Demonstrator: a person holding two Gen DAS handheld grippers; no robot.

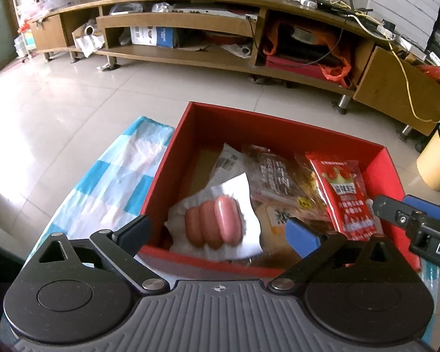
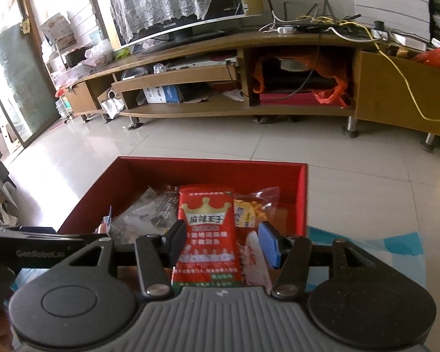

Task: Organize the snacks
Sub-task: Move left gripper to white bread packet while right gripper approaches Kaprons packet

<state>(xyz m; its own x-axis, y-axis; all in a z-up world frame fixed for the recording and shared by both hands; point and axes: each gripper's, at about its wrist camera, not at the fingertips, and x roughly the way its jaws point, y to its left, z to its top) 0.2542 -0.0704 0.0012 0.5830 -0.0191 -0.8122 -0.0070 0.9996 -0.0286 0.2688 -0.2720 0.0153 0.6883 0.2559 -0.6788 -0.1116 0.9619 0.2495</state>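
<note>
Sorting snacks: packets already lie loose inside the red box (image 1: 278, 129), which stands on a blue-and-white checked cloth (image 1: 108, 182) over the table.
Left gripper (image 1: 220, 228): its fingers stand wide apart above the near end of the box, with nothing pressed between them.
Sausage pack (image 1: 217, 223): it lies in the box below the left gripper, free of both pads; three pink sausages show through a clear window in white wrapping.
Sausage pack handling: it looks light and soft with a slick film, so I judge it would slide under a weak pinch; hold across the firm sausages, not the crinkled edge.
Right gripper (image 2: 220, 234): its fingers are drawn in close on either side of the red packet (image 2: 208, 234); the dark pad touches the packet's left edge, while the blue pad (image 2: 271, 243) stands slightly off the right edge, so I cannot tell whether it grips.
Red packet handling: a thin, flat, floppy pouch, probably very light; taken by one end it would droop, so a hold near the middle suits it.
Other snacks: a brown-printed bag (image 1: 275, 176) and a yellow packet (image 2: 249, 214) lie beside the red packet; both look crushable.
Risk: glossy wrappers may slip from smooth pads.
</note>
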